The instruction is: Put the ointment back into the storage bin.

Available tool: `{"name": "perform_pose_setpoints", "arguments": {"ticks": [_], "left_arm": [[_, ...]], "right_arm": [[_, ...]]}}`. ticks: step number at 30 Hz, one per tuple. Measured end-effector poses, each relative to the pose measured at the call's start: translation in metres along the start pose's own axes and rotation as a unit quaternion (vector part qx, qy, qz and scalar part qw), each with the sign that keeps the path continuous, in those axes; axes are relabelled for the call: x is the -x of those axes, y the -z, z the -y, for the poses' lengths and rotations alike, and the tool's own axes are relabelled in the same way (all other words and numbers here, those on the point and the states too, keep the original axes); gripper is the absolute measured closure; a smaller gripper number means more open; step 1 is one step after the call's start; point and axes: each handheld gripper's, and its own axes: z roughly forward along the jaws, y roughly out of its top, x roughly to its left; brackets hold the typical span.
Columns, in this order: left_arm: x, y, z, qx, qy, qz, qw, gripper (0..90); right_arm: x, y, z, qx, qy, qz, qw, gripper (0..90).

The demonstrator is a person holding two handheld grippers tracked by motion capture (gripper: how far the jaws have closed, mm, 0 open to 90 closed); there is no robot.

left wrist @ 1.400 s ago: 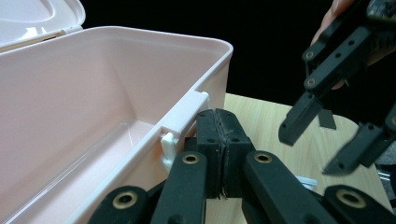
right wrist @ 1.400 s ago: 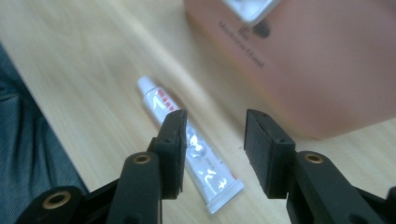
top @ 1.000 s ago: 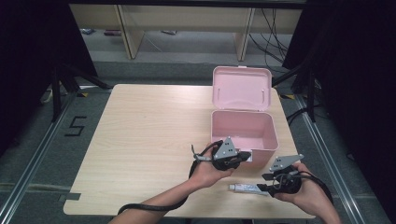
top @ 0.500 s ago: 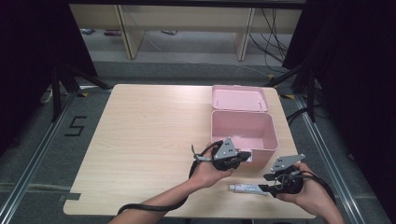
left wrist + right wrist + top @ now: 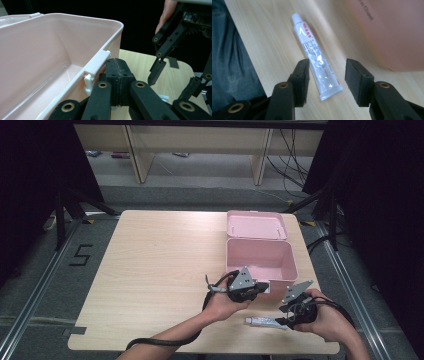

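Lower right gripper (image 5: 326,75), fingers open astride tube (image 5: 317,53) near worktop's (image 5: 150,270) front edge; keep left gripper (image 5: 117,75) closed beside box (image 5: 260,257).

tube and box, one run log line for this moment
left gripper: shut by box front latch | right gripper: open, astride tube on table | lid: open

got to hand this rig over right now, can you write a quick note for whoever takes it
Left gripper: jaws shut, beside the white latch on the front wall of the pink box.
Right gripper: open, jaws either side of the white tube, not yet closed on it.
Box: lid open and laid back, nothing seen inside.
Tube: lies flat on the table, in front of the box.
Likely left: grip the tube, put it in the box, close the lid.
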Motion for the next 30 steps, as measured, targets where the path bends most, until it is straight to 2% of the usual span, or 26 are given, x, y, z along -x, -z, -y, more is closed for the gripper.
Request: {"name": "perform_pose_setpoints", "arguments": {"ticks": [1, 2, 3, 4, 6, 7, 9, 12, 13, 21, 24, 29, 30], "left_arm": [[0.0, 0.0, 0.0, -0.001, -0.001, 0.001, 1.0, 88.8], [0.0, 0.0, 0.0, -0.001, -0.001, 0.001, 1.0, 88.8], [0.0, 0.001, 0.0, -0.001, 0.003, 0.001, 1.0, 88.7], [0.0, 0.001, 0.0, -0.001, 0.003, 0.001, 1.0, 88.7], [0.0, 0.001, 0.0, -0.001, 0.002, 0.001, 1.0, 88.7], [-0.003, -0.001, -0.001, 0.006, -0.012, 0.002, 0.9999, 88.6], [-0.002, -0.001, -0.001, 0.006, -0.007, 0.002, 1.0, 88.4], [-0.001, 0.0, -0.001, 0.006, -0.011, 0.001, 0.9999, 87.9], [0.0, 0.0, 0.0, 0.003, -0.005, 0.002, 1.0, 87.6], [0.0, 0.0, -0.001, 0.006, -0.006, 0.001, 1.0, 85.8], [0.001, 0.002, -0.003, 0.009, -0.013, -0.002, 0.9999, 84.6], [0.002, 0.004, -0.006, 0.012, -0.016, -0.001, 0.9998, 84.2], [0.002, 0.004, -0.006, 0.012, -0.016, -0.001, 0.9998, 84.2]], "right_arm": [[0.0, -0.002, -0.003, -0.015, 0.01, -0.006, 0.9998, 54.6], [0.0, -0.002, -0.003, -0.015, 0.01, -0.006, 0.9998, 54.6], [-0.001, -0.006, -0.006, -0.028, 0.021, -0.009, 0.9993, 54.3], [0.0, -0.008, -0.009, -0.03, 0.04, -0.008, 0.9987, 54.1], [0.0, -0.01, -0.01, -0.036, 0.042, -0.016, 0.9983, 53.9], [-0.001, -0.014, -0.013, -0.045, 0.048, -0.019, 0.9977, 53.6], [-0.001, -0.016, -0.014, -0.048, 0.051, -0.024, 0.9973, 53.6], [0.0, -0.019, -0.015, -0.045, 0.051, -0.026, 0.9974, 53.4], [0.0, -0.019, -0.015, -0.043, 0.049, -0.027, 0.9975, 53.4], [0.002, -0.019, -0.015, -0.04, 0.042, -0.03, 0.9979, 52.5], [0.004, -0.02, -0.016, -0.037, 0.058, -0.028, 0.9973, 52.3], [0.004, -0.02, -0.017, -0.037, 0.052, -0.029, 0.9975, 52.1], [0.006, -0.021, -0.017, -0.035, 0.066, -0.03, 0.9968, 52.0]]}}
